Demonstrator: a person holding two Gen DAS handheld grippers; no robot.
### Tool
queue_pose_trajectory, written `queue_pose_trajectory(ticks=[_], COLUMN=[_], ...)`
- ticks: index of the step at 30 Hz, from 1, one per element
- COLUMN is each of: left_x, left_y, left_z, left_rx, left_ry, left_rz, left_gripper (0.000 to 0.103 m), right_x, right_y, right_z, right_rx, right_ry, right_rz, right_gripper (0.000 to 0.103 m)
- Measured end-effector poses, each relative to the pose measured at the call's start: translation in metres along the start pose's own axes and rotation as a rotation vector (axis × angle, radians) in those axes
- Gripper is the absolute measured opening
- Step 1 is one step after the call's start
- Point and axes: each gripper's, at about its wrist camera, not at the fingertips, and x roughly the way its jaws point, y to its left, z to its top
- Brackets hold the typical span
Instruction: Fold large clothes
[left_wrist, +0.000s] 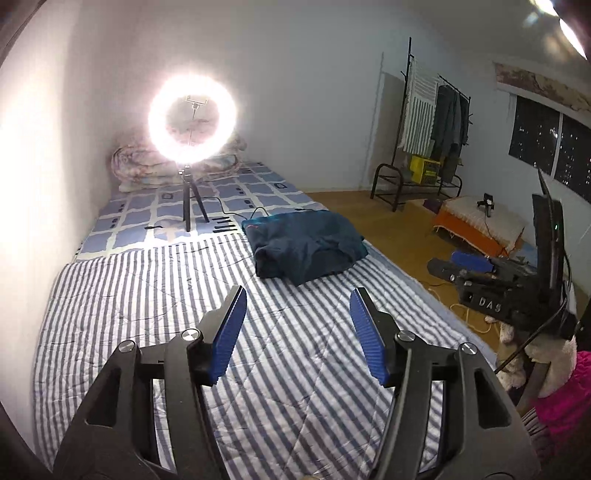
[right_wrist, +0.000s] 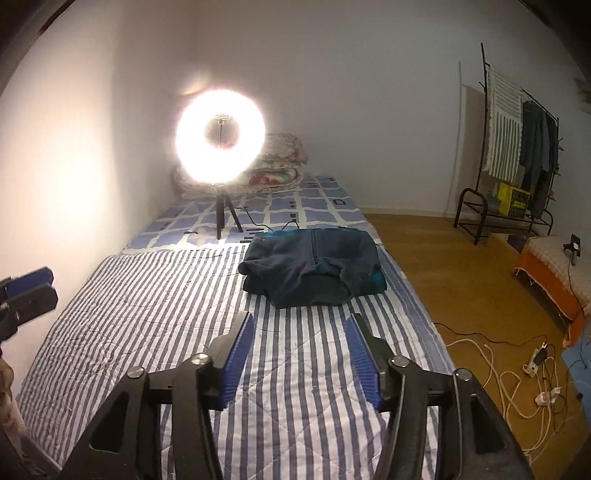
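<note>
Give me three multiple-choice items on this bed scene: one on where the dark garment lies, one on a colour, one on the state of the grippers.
1. The folded dark blue garment lies:
A. on the striped quilt
B. on the wooden floor
C. on the clothes rack

2. The gripper pads are:
A. red
B. blue
C. yellow

3. The left gripper and right gripper are:
A. both shut on the garment
B. one open, one shut
C. both open, holding nothing

Answers: 1 A, the stripes surround it on the bed. 2 B, the ribbed pads show blue. 3 C, only quilt shows between each pair of jaws.
</note>
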Motion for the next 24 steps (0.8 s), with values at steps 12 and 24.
queue_pose_trajectory(ticks=[12, 24], left_x=[0.009, 0.019], left_y=[0.01, 0.025], left_z=[-0.024, -0.026], left_rx=[0.003, -0.061], left_ry=[0.021, 0.084], left_rz=[0.061, 0.147], left_gripper=[0.102, 0.103], right_x=[0.008, 0.012], right_y=[0.008, 0.008], right_z=[-0.006, -0.008], right_rx=[-0.013, 0.021], right_ry=[-0.051, -0.054], right_rz=[-0.048, -0.048], right_gripper=[0.103, 0.103])
